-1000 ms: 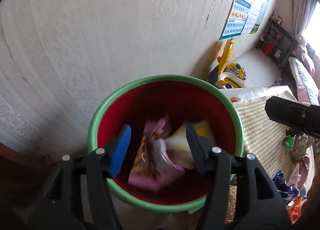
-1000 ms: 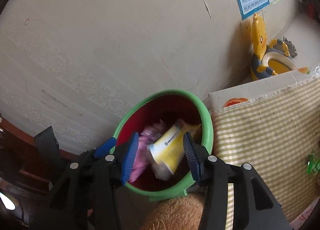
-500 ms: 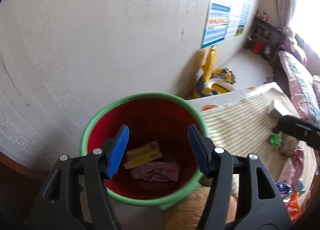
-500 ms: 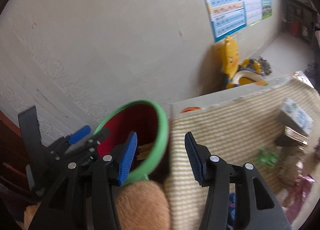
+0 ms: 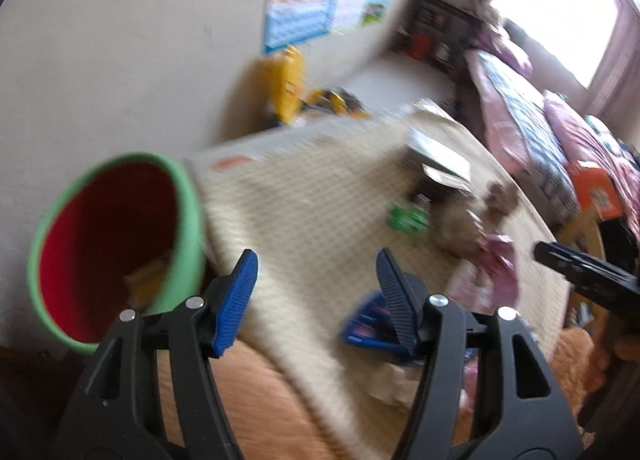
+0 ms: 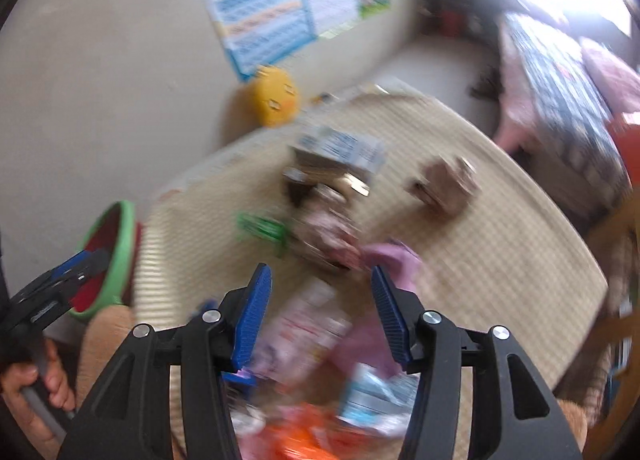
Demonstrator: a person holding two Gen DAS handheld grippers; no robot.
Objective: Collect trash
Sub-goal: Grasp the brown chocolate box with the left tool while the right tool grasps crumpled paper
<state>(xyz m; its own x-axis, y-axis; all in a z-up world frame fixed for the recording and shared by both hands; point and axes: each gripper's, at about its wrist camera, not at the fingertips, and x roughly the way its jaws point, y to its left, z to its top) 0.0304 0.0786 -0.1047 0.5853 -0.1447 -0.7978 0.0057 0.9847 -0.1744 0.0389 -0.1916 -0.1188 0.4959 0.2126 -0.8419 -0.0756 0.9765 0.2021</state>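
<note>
the bin [image 5: 188, 220] was red inside with a green rim, standing at the left edge of the table [image 5: 304, 220], and a yellowish piece of trash [image 5: 148, 280] lay low inside it. the rest of the trash was spread over the checked table top, all blurred: a green wrapper [image 6: 262, 230] near the middle, a crumpled brownish heap [image 6: 324, 228] just beside it, a pink wrapper [image 6: 394, 260] next to that, a pale pink packet [image 6: 304, 334] nearer, an orange wrapper [image 6: 308, 436] and a light blue packet [image 6: 376, 396] at the near edge.
</note>
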